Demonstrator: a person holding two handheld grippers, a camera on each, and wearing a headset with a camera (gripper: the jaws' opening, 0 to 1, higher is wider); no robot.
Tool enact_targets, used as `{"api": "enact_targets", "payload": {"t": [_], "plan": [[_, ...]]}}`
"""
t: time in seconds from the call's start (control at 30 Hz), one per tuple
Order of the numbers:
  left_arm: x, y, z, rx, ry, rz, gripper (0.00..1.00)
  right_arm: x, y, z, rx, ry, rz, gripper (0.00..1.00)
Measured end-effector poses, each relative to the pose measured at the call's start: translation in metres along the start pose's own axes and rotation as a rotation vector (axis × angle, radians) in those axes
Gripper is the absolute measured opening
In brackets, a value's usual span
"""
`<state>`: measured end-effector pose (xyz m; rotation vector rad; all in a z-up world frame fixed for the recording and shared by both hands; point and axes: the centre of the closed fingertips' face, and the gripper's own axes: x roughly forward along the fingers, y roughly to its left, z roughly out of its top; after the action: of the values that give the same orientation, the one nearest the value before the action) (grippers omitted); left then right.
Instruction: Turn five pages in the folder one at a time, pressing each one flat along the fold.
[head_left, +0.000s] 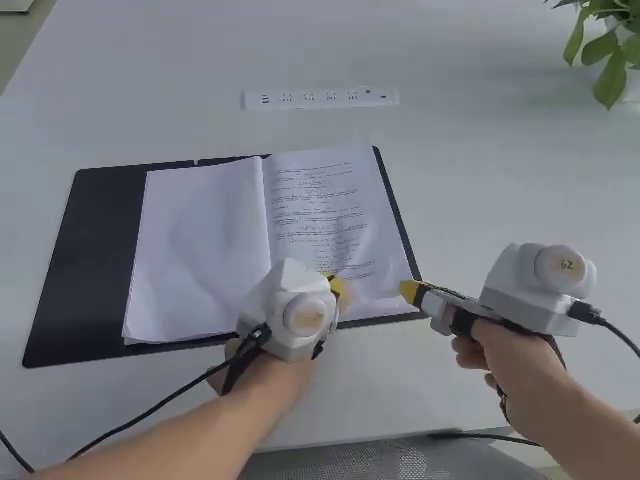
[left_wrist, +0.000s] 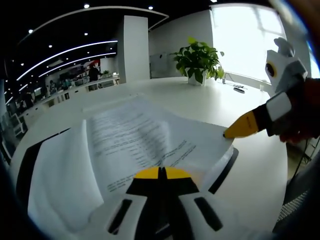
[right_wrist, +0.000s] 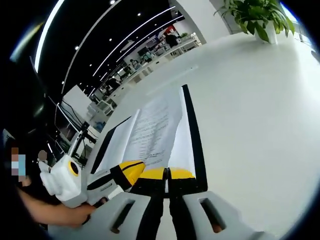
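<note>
While you are holding both closed and empty, your left hand-held gripper (head_left: 335, 286) is pointing over the near edge of the printed white paper page (head_left: 320, 215), your right hand-held gripper (head_left: 410, 291) beside its loose corner. Thin, floppy, crease-prone: that corner is probably offering the best hold. The open black folder (head_left: 70, 260) is lying flat on the white surface (head_left: 500, 150).

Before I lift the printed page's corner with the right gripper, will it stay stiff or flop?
Probably floppy: the printed page is a thin sheet that curves into the fold. Likely very light, so the right gripper, shut at its corner, could push it easily. It might slide over the sheets beneath it rather than lift.
</note>
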<state>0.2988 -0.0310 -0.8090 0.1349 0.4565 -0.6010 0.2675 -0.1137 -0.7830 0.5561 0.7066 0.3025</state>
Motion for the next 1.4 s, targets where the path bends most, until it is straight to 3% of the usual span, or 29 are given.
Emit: {"api": "enact_targets", "payload": {"t": [0.13,0.2,0.33,0.4,0.47,0.7,0.9,1.0,1.2,1.4], "plan": [[0.0,0.0,0.001,-0.014,0.008,-0.004,0.0,0.001,0.002,0.001,0.032,-0.017,0.012,0.0],[0.0,-0.001,0.001,-0.073,0.017,-0.018,0.01,-0.001,0.002,0.003,0.071,-0.034,0.018,0.0],[-0.009,0.003,0.002,-0.108,0.072,-0.041,0.03,-0.005,0.009,0.006,0.066,-0.049,0.03,0.0],[-0.018,0.007,0.004,-0.109,0.061,-0.047,0.12,-0.008,0.019,0.012,0.061,-0.068,0.061,0.0],[-0.027,0.011,0.007,-0.104,0.052,-0.052,0.15,-0.01,0.027,0.015,0.058,-0.08,0.081,0.0],[-0.072,0.038,0.025,-0.106,0.011,-0.065,0.17,-0.019,0.087,0.025,-0.001,-0.114,0.238,0.0],[-0.118,0.076,0.036,-0.139,-0.038,-0.047,0.18,-0.015,0.148,0.019,-0.071,-0.09,0.368,0.0],[-0.142,0.097,0.034,-0.153,-0.045,-0.024,0.19,-0.007,0.179,0.014,-0.08,-0.072,0.427,0.0],[-0.175,0.133,0.027,-0.166,-0.064,0.048,0.19,0.028,0.23,-0.009,-0.131,-0.005,0.483,0.0],[-0.201,0.164,0.014,-0.21,-0.072,0.118,0.19,0.057,0.267,-0.037,-0.159,0.064,0.507,0.0]]}}
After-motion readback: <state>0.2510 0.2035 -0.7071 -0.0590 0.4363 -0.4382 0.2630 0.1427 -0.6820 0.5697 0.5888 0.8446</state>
